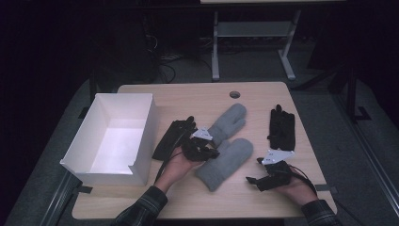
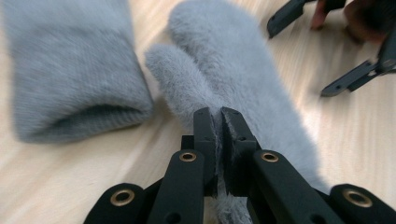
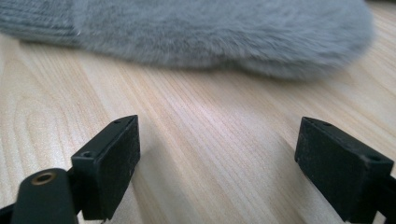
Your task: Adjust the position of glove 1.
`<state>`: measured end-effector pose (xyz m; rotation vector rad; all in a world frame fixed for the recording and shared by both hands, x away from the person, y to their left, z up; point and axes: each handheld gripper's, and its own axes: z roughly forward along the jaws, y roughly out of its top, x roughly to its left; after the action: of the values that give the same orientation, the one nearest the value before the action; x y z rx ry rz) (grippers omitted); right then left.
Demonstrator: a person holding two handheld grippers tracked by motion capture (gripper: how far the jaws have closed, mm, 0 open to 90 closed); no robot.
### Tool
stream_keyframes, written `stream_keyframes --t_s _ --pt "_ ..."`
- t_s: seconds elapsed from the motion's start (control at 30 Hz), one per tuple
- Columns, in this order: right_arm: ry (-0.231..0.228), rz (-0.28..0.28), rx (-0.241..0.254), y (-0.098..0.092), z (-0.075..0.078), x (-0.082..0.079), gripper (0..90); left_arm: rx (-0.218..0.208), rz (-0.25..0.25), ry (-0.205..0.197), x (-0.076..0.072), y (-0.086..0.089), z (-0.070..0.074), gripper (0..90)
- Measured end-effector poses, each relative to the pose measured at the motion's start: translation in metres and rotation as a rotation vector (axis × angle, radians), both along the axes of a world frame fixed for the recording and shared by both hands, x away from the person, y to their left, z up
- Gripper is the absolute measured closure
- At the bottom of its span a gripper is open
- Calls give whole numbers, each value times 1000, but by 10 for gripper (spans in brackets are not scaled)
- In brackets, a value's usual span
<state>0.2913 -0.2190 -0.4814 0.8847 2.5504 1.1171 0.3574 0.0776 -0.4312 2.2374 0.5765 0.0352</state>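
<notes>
Two fluffy grey mittens lie mid-table. In the high view the nearer mitten (image 1: 228, 162) lies slanted and the farther mitten (image 1: 230, 120) points away. My left gripper (image 1: 212, 151) is at the nearer mitten's left edge. In the left gripper view that gripper (image 2: 218, 126) is shut, with a fold of this mitten (image 2: 233, 74) pinched between its pads. The other mitten's cuff (image 2: 70, 79) lies to the left. My right gripper (image 1: 254, 170) rests right of the nearer mitten. It stands open (image 3: 217, 149) over bare wood, and the mitten (image 3: 210, 32) lies just ahead of it.
A white open box (image 1: 124, 96) stands at the table's left. One black glove (image 1: 173, 136) lies between the box and my left hand, another (image 1: 281, 127) at the right. The wooden table (image 1: 188, 96) has a cable hole (image 1: 235, 94) near its far edge.
</notes>
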Motion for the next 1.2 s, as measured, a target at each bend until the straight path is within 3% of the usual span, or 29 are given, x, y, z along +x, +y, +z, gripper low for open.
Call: stream_keyframes --t_s 0.13,0.27,0.33,0.6,0.77,0.9,1.0,1.1,1.2 --pt "-2 1 0 0 0 0 141 -13 -1 -40 -2 13 19 857" --pt "0 0 0 0 0 0 140 14 11 -101 -5 23 33 857" --pt "0 0 0 0 0 0 141 16 17 -108 -5 25 34 857" --pt "0 0 0 0 0 0 140 6 -20 -75 -14 15 28 842" --pt "0 0 0 0 0 0 141 -28 -59 -37 -25 10 26 810" --pt "0 0 0 0 0 0 141 -64 -92 -4 -30 8 26 748" --pt "3 -2 1 0 0 0 141 -75 -110 -2 -33 6 27 696" --pt "0 0 1 0 0 0 141 -63 -111 -5 -35 3 26 703" --pt "-1 -1 -1 -1 0 0 141 -35 -109 -6 -37 3 23 789"
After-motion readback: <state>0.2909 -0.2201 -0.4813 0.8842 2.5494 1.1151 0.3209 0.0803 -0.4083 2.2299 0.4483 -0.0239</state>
